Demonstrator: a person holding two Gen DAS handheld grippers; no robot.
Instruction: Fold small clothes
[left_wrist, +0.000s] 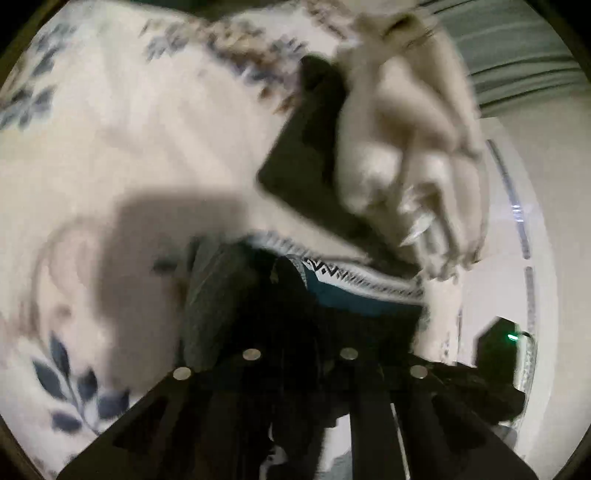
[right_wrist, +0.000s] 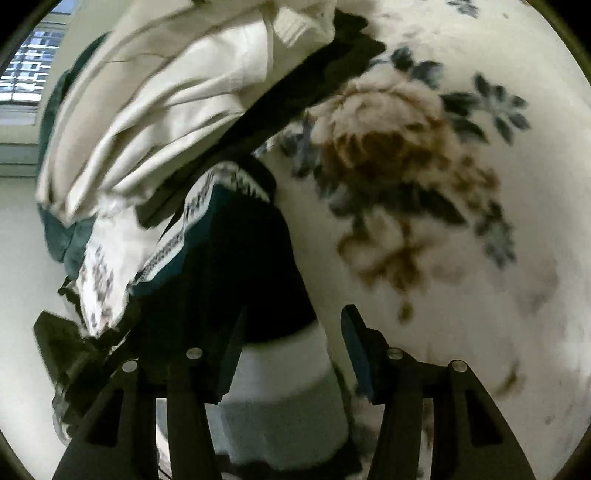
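In the left wrist view my left gripper (left_wrist: 299, 354) is shut on a dark garment (left_wrist: 295, 314) that bunches between its fingers. The garment has a teal panel and a white zigzag-patterned band (left_wrist: 354, 277). The person's right hand (left_wrist: 410, 155) holds the other gripper's black body (left_wrist: 306, 147) just beyond it. In the right wrist view my right gripper (right_wrist: 291, 332) is open; the same dark garment (right_wrist: 236, 266), with its white and grey band (right_wrist: 284, 373), lies between the two fingers. A cream sleeve (right_wrist: 166, 110) hangs above it.
A cream bedspread with blue leaves and a brown rose print (right_wrist: 399, 155) lies under everything and also fills the left wrist view (left_wrist: 147, 140). A window with blinds (right_wrist: 29, 74) is at the far left. A dark device with a green light (left_wrist: 506, 336) sits at the right.
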